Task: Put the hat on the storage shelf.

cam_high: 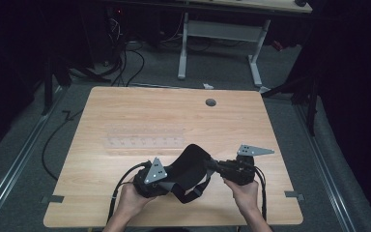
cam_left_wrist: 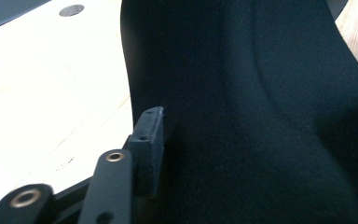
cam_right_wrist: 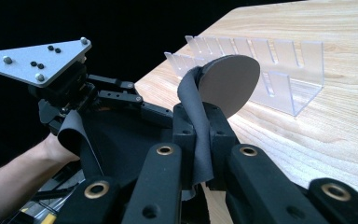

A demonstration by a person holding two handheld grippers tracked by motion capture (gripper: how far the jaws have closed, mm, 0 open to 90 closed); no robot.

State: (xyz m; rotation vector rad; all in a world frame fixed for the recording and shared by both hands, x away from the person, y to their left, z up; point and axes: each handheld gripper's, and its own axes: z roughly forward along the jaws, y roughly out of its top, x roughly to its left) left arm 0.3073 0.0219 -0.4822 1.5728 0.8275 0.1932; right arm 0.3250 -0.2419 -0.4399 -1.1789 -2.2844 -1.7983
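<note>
Both claws meet at the black eye mask (cam_high: 189, 166) held just above the table (cam_high: 125, 104): right gripper (cam_right_wrist: 199, 140) pinches its edge, while left gripper (cam_high: 171, 180) sits half-closed against the mask's other side.

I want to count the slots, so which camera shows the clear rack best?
The right gripper view: the clear rack stands close and sharp there, its slotted walls plain, though a grey pad covers its near left part. The high view shows it whole but faint against the table.
</note>
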